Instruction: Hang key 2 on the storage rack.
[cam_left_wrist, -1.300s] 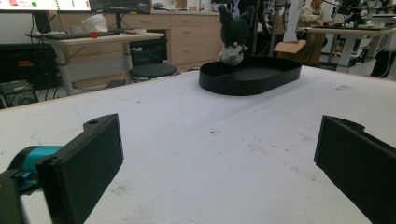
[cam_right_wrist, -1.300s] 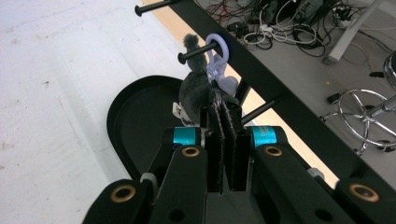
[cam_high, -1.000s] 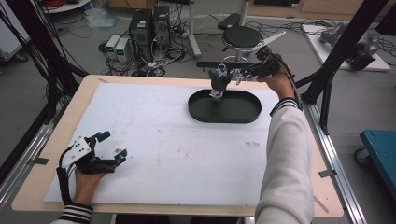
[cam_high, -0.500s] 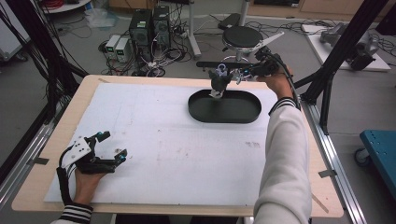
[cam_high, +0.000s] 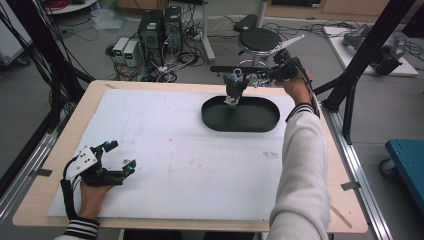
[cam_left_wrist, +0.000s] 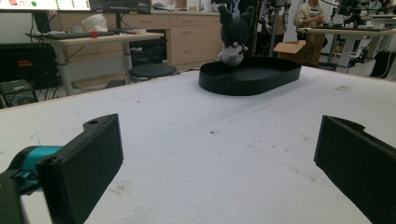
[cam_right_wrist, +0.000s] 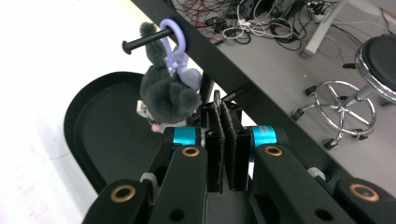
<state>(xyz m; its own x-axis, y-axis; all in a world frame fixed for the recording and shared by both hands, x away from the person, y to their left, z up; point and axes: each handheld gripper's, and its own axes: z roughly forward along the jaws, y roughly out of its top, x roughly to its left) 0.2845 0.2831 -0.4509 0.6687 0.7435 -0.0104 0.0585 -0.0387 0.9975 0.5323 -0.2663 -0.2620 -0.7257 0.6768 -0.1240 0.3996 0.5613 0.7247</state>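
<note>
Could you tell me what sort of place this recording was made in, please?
Most likely a robotics lab or workshop: a white-topped work table, computer boxes and tangled cables on the floor behind it, plus desks and a monitor in the background.

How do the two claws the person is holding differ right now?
The left claw has its jaws spread wide apart with nothing between them; the right claw has its jaws pressed shut. The left claw rests low on the white table cover near the person; the right claw is held up at the far edge, beside the plush toy over the black tray. Both have black jaws and teal fittings.
</note>
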